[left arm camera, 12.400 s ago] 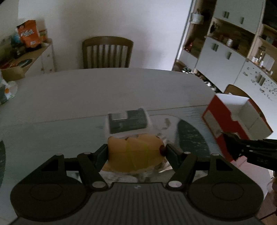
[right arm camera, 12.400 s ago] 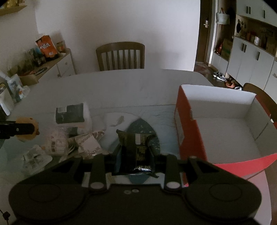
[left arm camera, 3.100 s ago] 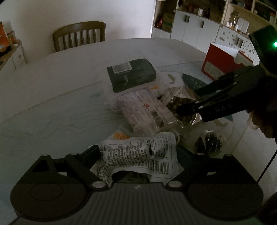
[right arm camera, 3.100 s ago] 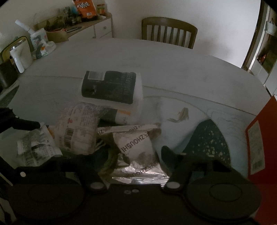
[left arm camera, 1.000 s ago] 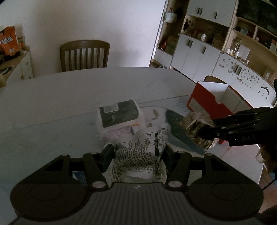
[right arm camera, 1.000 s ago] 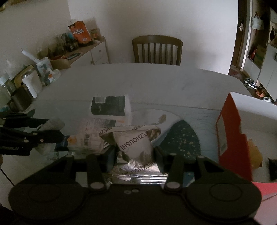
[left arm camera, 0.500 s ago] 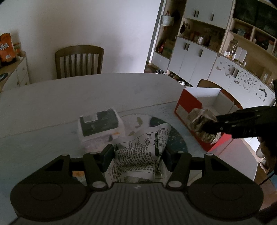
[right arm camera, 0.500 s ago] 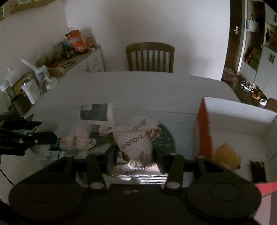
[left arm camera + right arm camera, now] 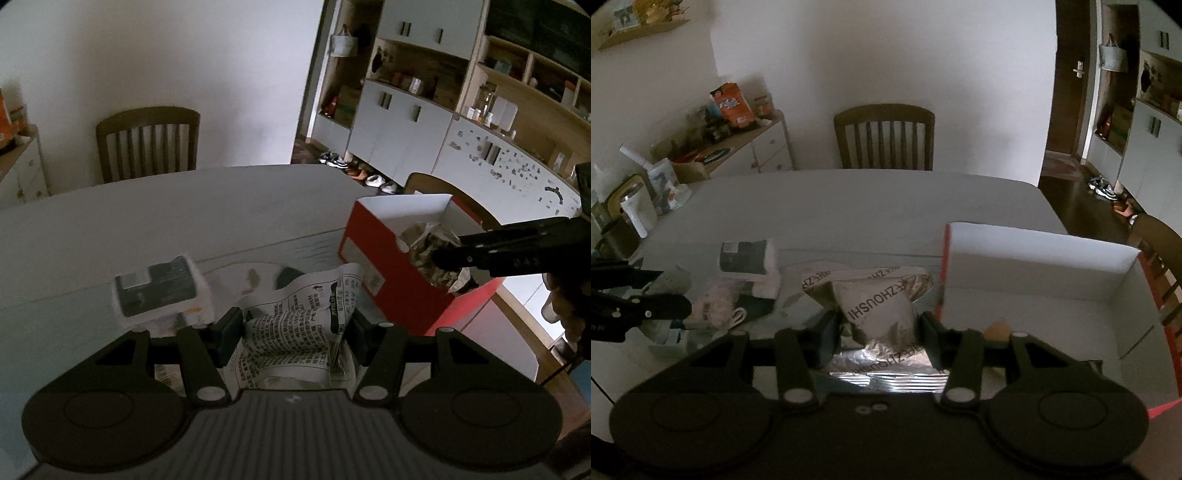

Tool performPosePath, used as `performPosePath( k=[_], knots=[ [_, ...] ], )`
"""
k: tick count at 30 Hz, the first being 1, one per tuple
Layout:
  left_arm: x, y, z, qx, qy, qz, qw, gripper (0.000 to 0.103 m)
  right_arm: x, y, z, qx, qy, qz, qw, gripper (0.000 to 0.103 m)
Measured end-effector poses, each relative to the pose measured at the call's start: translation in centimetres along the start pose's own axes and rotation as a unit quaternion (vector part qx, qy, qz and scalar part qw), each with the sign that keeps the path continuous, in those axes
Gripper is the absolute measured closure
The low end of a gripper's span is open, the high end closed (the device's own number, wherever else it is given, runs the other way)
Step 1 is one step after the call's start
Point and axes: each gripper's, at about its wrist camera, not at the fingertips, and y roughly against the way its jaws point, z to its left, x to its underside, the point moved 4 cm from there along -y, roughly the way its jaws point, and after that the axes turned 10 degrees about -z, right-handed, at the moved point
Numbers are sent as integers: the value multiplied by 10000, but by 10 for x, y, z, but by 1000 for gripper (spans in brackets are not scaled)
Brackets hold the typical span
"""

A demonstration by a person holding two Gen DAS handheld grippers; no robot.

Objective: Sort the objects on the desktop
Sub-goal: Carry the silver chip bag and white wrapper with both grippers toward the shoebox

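With our right gripper (image 9: 879, 332) clamped on the silver foil packet (image 9: 877, 314) at the red box's (image 9: 373, 254) near-left rim and our left gripper (image 9: 293, 330) gripping the white printed packet (image 9: 295, 325), we should clear the wall before releasing.

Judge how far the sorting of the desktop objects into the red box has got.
Partly done. The red box already holds an orange item. In hand: the right tool carries a silver packet at the box's edge; the left tool grips a white printed packet. Left: the dark-labelled pack and a few wrappers on the table.
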Motion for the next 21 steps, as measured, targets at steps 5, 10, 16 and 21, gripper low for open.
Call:
performPosePath(
  k=[5,10,16,21],
  knots=[
    [-6,-12,-21,80,-69,-2,9999,45,0,5,-21,59,-40,-29,10000,56],
    [-10,-24,-43,140,-153,29,9998,45,1,9,-41,112,-92,-32,9999,56],
    [-15,-40,-71,293,-274,73,9992,45,2,15,-68,220,-173,-80,9996,56],
    [-20,-58,-94,467,-373,120,9981,45,5,22,-94,385,-279,-91,9988,56]
  ],
)
